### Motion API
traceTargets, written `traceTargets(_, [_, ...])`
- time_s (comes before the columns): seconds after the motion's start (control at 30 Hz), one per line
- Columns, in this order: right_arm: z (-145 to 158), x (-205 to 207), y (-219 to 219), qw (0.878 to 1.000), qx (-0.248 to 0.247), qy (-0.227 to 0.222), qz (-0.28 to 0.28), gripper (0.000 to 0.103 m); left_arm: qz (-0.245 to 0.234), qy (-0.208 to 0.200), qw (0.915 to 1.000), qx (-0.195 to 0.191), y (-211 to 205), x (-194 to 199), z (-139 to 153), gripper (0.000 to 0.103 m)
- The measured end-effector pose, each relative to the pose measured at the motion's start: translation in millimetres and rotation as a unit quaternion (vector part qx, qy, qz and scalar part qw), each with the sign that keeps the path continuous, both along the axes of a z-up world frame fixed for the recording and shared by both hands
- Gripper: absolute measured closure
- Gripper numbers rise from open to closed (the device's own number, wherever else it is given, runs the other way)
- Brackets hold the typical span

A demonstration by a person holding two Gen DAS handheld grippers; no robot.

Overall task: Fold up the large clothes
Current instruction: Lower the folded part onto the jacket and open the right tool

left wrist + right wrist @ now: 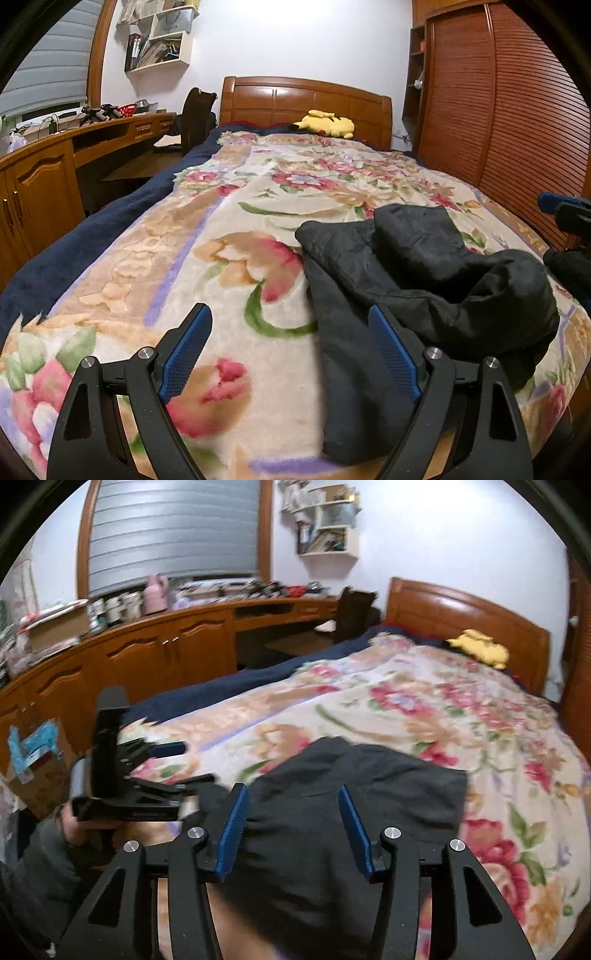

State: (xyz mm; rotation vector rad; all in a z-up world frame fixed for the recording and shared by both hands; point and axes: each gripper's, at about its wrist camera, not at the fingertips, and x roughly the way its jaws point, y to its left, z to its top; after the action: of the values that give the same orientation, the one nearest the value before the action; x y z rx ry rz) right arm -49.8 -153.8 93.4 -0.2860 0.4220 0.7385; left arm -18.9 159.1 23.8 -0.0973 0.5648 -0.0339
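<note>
The black jacket (424,266) lies rumpled near the bed's foot on the flowery blanket (207,236), lots of bare blanket beyond. Both the left gripper (291,350) and right gripper (291,830) gape, holding nothing. Only the right view shows the hand (74,827).

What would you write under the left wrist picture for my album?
Open left gripper over a flowery blanket, beside a rumpled black garment; yellow plush toy by the headboard.

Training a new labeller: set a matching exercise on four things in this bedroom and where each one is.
Things:
1. black garment
2. yellow plush toy
3. floral blanket
4. white shelf

Places:
A. on the wall
B. by the headboard
C. crumpled at the near end of the bed
D. spread over the bed

Pairs: 1-C, 2-B, 3-D, 4-A
</note>
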Motion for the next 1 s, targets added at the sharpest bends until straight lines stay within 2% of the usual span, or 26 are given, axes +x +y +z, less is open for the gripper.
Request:
traceTargets(0.1, [-5, 6, -27, 0.999, 0.020, 0.003, -0.040, 0.050, 0.004, -0.009, 0.9999, -0.012, 4, -4, 3, 0.016])
traceTargets(0.2, [-32, 24, -34, 0.996, -0.015, 0.026, -0.083, 0.051, 0.005, -0.017, 0.9996, -0.024, 6, -6, 7, 0.016])
traceTargets(0.27, [-51, 29, -27, 0.995, -0.026, 0.055, -0.075, 0.051, 0.004, -0.019, 0.9995, -0.023, 7, -7, 8, 0.016])
traceTargets(0.43, [-81, 22, 2, 0.995, -0.024, 0.087, -0.038, 0.051, 0.001, -0.020, 0.9996, -0.021, 4, -7, 9, 0.016])
traceTargets(0.6, [-102, 16, 37, 0.995, -0.062, 0.065, -0.046, 0.051, -0.012, -0.021, 0.9990, -0.038, -2, -8, 11, 0.016])
traceTargets(0.77, [-103, 18, 37, 0.995, -0.059, 0.065, -0.044, 0.051, -0.038, -0.021, 0.9985, -0.034, -20, -8, 13, 0.016])
traceTargets(1.0, [-87, 8, 2, 0.997, -0.043, 0.038, -0.055, 0.051, -0.086, -0.022, 0.9958, -0.022, -55, -13, 17, 0.016])
